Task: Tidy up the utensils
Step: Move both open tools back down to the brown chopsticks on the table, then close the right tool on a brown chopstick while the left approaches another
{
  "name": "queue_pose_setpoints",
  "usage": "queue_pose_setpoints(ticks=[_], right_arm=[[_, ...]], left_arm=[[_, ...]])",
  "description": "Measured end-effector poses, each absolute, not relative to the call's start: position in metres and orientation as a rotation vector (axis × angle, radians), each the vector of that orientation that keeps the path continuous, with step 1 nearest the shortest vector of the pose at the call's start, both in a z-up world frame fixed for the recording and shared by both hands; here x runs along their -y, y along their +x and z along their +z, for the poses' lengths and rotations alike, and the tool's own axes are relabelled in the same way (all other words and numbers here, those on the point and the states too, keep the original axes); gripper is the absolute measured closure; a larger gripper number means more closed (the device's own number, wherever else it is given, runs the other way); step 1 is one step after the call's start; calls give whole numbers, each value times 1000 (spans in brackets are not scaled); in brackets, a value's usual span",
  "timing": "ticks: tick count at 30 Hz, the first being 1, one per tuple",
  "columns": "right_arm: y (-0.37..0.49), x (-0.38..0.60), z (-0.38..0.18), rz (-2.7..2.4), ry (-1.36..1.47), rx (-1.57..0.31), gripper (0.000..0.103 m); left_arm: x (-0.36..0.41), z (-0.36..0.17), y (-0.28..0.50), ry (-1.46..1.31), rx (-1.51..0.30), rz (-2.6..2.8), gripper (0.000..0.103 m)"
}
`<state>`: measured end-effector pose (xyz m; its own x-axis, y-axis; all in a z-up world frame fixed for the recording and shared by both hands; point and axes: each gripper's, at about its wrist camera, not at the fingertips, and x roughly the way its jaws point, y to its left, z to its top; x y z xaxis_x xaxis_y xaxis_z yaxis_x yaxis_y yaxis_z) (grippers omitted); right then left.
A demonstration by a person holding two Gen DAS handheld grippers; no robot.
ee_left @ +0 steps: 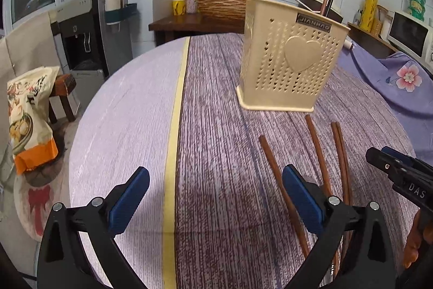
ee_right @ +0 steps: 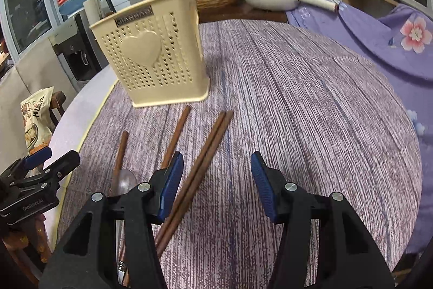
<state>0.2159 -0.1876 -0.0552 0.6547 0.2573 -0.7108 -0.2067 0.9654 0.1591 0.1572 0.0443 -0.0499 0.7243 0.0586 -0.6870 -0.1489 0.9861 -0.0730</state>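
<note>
Right wrist view: the right claw is held wide apart and empty, low over the near part of the desk. A pair of chopsticks lying side by side is seen just inside its left pad, not centred between the pads. If the claw is closed from here, one stick is likely to be caught and the other rolled away, since the sticks are round, thin and flat on the cloth. A spoon and two single chopsticks are seen just to the left; these could be nudged by a sideways correction.

In the left wrist view, the left claw is also held apart, with nothing between its pads, nearer the desk's left edge; one loose chopstick is seen passing beside its right pad. The two claws are near each other, so a collision is judged possible.

Farther back, the perforated cream holder is seen upright, already containing some utensils. It looks light and could be tipped by a stick pushed against its rim.
</note>
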Motion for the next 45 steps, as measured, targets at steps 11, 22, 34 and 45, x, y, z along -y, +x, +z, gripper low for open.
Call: queue_pose_setpoints(ticks=[11,22,34,45], right_arm=[[230,179,-73,235,39,-893,58],[256,168,-83,199,54,-954,69],[289,164,-84,164,28,-980,84],[296,169,-84,168,67,-989,89]], left_arm=[[-41,-64,160,-123,-780,121,10],[-38,-69,164,-113,-801,114,20],[-30,-64,192,-103,-844,80,28],[-7,-76,224,-85,-944,73,46]])
